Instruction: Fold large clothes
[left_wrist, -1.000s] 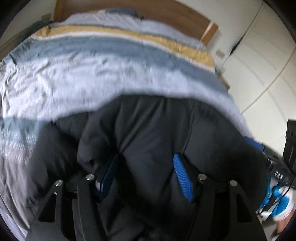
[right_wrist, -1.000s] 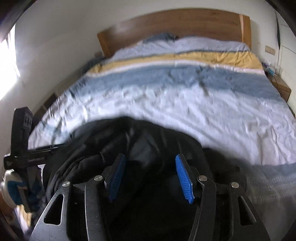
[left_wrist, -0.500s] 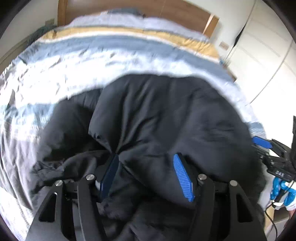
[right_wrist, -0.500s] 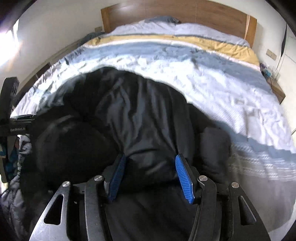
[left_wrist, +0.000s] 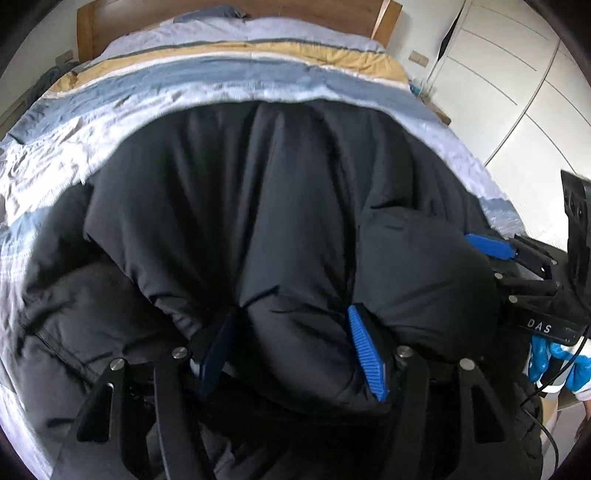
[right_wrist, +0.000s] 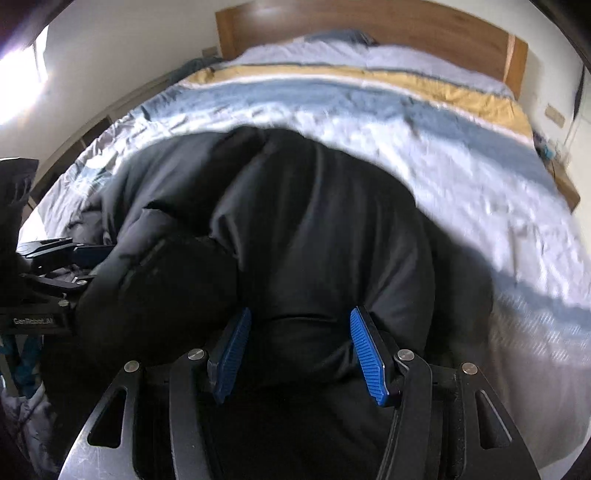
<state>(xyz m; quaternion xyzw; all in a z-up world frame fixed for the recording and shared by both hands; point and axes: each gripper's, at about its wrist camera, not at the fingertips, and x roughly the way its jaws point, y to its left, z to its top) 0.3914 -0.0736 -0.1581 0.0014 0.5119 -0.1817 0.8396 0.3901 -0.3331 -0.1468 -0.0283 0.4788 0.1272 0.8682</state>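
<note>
The bed (right_wrist: 480, 192), under a crumpled striped duvet of pale blue, grey-blue, white and mustard bands, serves as the folding surface, its wooden headboard (right_wrist: 406, 22) at the far end. At the bed's near end, opposite the headboard, lies the black puffer jacket (left_wrist: 277, 221), matte, quilted in soft rounded tubes, bunched thick. The left gripper (left_wrist: 291, 347) and right gripper (right_wrist: 299, 343) each have their ribbed blue jaws clamped on a fat fold of the jacket's near edge, side by side, likely to carry that edge over evenly.
</note>
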